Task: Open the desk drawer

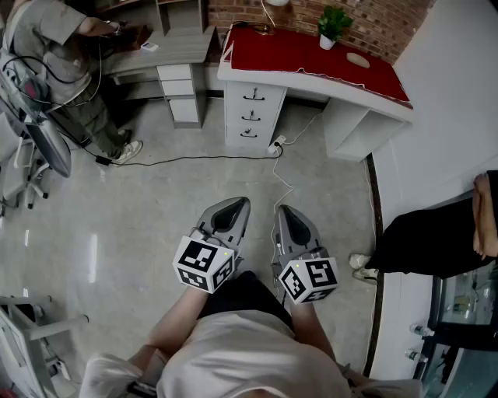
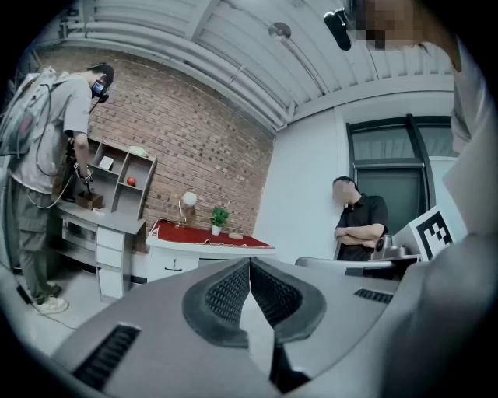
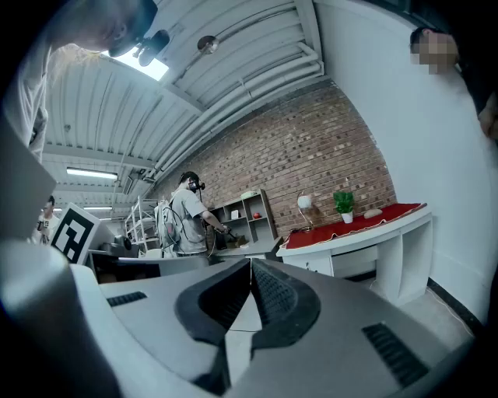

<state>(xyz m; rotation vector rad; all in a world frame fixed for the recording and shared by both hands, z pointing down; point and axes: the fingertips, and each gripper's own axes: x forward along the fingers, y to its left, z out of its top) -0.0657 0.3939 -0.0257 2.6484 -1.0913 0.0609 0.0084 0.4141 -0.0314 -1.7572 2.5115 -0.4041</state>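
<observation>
Red cloth covers the worktop. Head view: the drawer stack is shut, well apart from the left gripper and right gripper, which are probably held level for the approach. Left gripper view: fingers closed, empty. Right gripper view: fingers closed, empty; the gripper body hides the lower drawers.

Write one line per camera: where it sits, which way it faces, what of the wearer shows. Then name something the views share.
Head view: on the person's head, facing steeply down at floor and desk; shows forearms, left claw, right claw.
Left gripper view: on the left claw, looking along its shut jaws toward the desk; person's body at right.
Right gripper view: on the right claw, along its shut jaws toward the desk; person's body at left.
Shared: all three show the desk and its potted plant.
</observation>
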